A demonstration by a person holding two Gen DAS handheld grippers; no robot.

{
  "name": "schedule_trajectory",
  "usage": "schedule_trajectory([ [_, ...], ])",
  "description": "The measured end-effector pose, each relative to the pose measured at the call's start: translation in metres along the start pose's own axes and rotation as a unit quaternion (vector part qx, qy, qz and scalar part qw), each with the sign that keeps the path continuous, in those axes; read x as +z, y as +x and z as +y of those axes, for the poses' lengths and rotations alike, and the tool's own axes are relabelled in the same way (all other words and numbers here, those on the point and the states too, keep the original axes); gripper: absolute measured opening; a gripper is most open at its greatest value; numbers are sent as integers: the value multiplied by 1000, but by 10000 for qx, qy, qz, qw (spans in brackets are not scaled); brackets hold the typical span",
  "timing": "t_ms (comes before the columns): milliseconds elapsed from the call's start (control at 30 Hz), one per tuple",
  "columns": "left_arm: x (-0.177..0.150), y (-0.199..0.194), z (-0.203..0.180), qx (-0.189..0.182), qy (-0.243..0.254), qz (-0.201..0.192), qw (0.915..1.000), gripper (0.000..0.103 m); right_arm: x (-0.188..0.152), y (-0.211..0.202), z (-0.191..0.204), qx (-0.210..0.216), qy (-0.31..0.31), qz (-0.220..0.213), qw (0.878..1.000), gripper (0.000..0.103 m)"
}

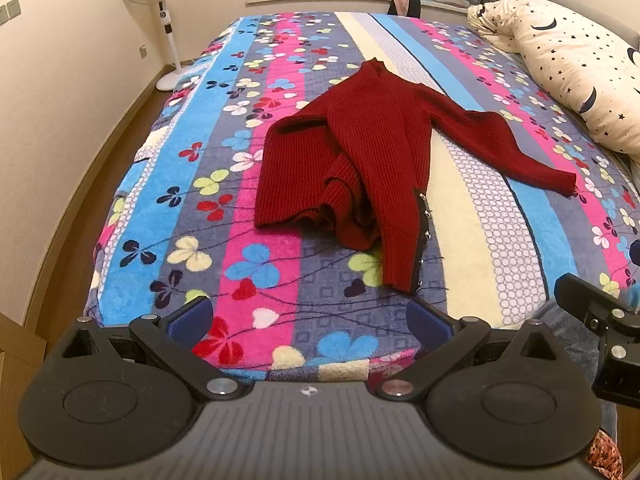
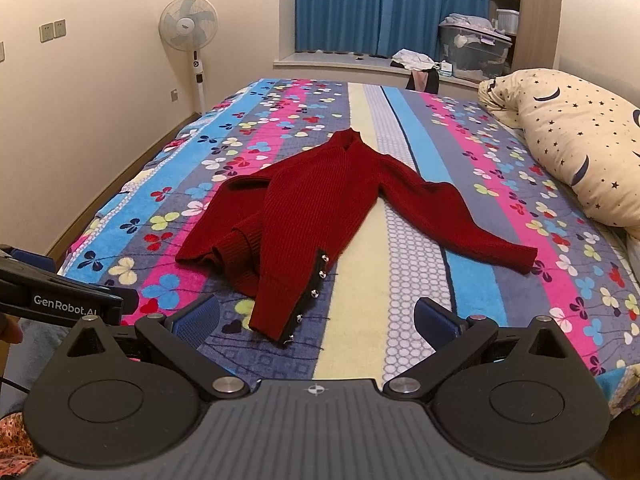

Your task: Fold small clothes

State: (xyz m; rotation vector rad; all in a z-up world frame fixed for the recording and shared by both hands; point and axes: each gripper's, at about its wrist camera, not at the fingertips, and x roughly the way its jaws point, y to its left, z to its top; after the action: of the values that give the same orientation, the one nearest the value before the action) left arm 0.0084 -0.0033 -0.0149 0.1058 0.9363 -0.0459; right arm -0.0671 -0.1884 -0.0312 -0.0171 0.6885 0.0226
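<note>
A red sweater (image 1: 368, 152) lies in the middle of the bed (image 1: 280, 320), on a striped, flower-print blanket. Its collar points toward the window, one sleeve (image 1: 520, 148) stretches out toward the starry pillow (image 1: 572, 68), and the other side is bunched and folded over itself. A row of small metal buttons runs along the near hem. The left claw (image 1: 310, 320) hangs spread wide, gripping nothing, just short of that hem. The right claw (image 2: 318, 320) is likewise wide and empty beside it. A fan (image 2: 188, 28) stands by the wall.
</note>
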Motion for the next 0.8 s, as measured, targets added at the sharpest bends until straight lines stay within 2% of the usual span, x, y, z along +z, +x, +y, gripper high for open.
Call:
schedule_trajectory([
  [800, 2, -2, 1, -22, 5, -22, 10000, 103, 4, 0, 2, 0, -48, -8, 10000, 102],
])
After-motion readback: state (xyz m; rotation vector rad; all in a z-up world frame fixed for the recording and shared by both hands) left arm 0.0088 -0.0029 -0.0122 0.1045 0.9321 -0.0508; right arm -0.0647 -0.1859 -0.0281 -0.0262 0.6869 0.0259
